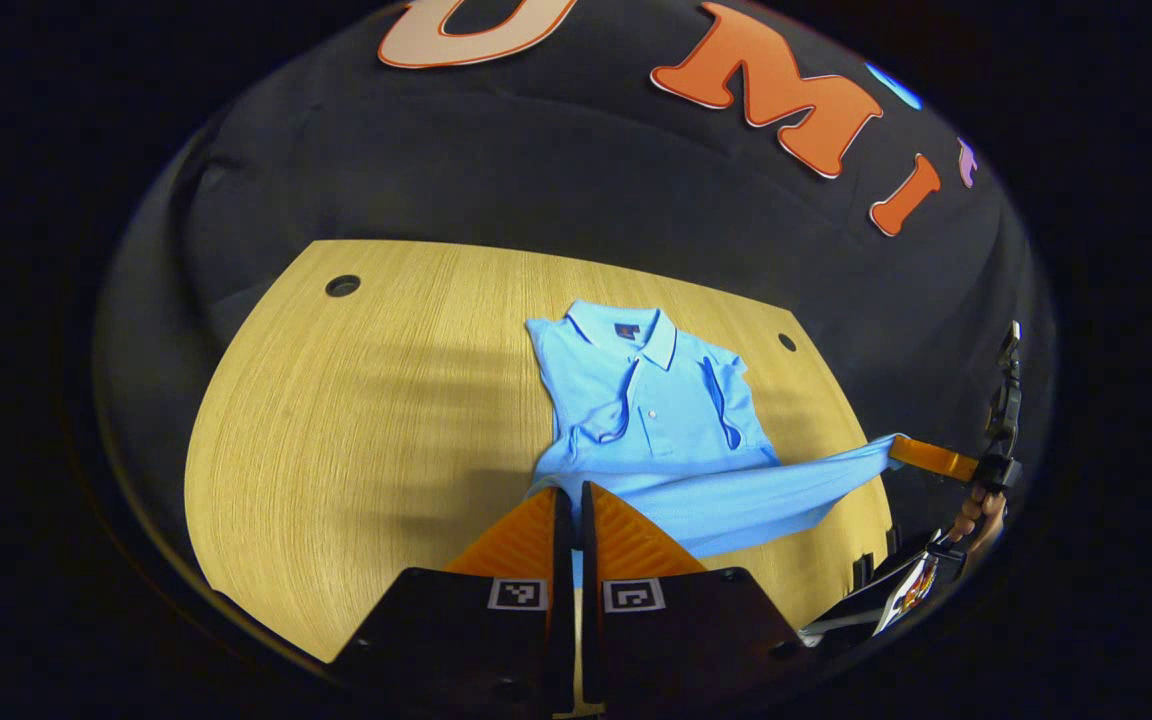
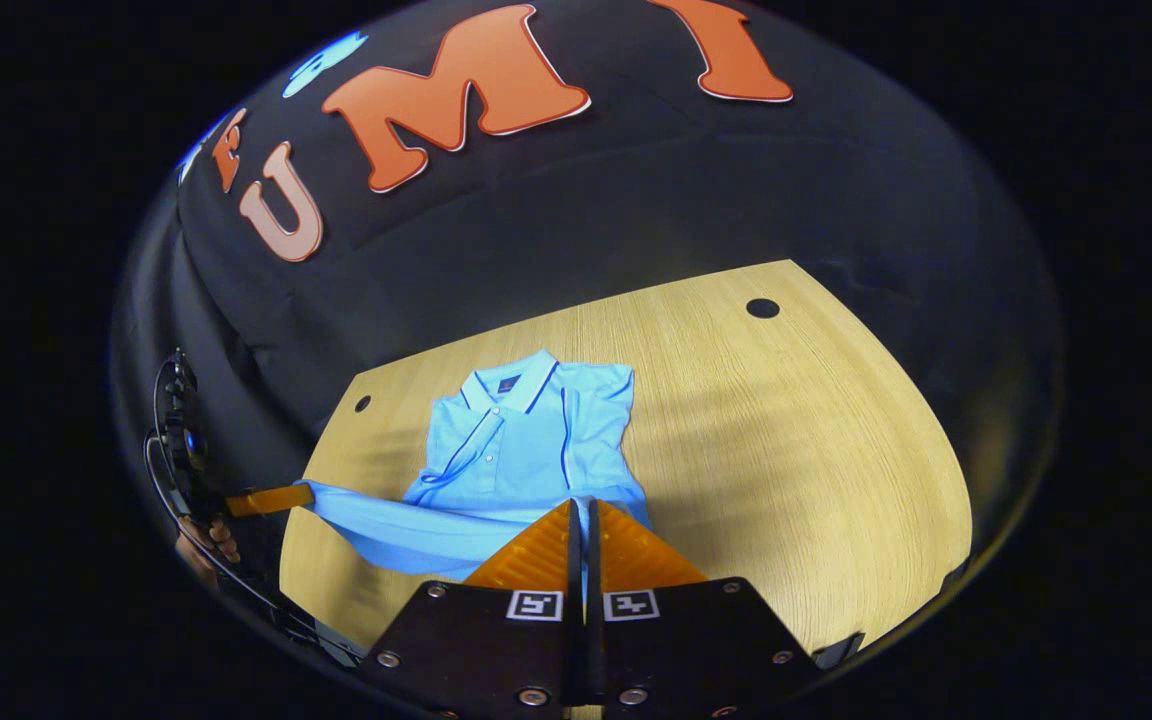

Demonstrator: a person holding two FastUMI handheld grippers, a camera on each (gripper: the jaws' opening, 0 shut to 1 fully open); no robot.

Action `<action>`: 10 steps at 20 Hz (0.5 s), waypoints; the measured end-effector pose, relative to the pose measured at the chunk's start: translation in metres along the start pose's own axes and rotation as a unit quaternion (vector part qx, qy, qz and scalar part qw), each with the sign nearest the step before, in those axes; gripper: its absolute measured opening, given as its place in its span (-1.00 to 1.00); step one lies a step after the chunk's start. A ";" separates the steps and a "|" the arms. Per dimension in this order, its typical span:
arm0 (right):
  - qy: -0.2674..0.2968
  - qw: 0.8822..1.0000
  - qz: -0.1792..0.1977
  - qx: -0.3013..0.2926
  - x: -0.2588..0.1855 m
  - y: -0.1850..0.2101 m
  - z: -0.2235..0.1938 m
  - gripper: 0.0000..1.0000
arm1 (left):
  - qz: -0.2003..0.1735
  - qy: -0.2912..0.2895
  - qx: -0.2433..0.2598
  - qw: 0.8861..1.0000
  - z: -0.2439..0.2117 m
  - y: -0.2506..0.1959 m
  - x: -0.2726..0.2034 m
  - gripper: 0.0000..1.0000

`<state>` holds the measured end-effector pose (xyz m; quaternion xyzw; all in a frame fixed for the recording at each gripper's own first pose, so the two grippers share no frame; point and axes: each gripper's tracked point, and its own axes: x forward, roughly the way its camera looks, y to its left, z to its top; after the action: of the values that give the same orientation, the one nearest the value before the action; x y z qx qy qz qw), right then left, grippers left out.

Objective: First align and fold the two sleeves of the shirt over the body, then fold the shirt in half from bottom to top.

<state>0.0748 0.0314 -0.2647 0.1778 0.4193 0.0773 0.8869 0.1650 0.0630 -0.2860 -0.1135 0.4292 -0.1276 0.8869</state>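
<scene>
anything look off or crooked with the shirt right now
Nothing stands out. The shirt lies flat on the table, sleeves folded in. Each hand-held gripper, left and right, pinches a bottom corner, lifting the hem.

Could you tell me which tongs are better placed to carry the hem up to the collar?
Neither alone: left tongs and right tongs each pinch a bottom corner of the shirt, sleeves folded in.

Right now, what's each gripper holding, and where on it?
Both hold the blue polo shirt by its bottom hem: the left gripper at one corner, the right gripper at the other, hem lifted off the table.
</scene>
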 end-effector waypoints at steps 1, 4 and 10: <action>0.000 1.000 -0.006 0.000 0.008 -0.001 0.007 -0.99 | -0.009 0.000 -0.005 1.000 0.013 0.000 0.006 -0.86; 0.001 1.000 -0.019 0.008 0.030 -0.003 0.027 -0.99 | -0.030 0.009 -0.019 0.999 0.044 0.005 0.028 -0.85; 0.026 0.999 -0.018 -0.007 0.087 -0.004 0.057 -0.99 | -0.023 0.024 0.006 0.999 0.080 0.017 0.077 -0.86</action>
<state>0.1743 0.0382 -0.2952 0.1617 0.4445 0.0694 0.8783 0.2764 0.0610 -0.2997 -0.1154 0.4466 -0.1530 0.8739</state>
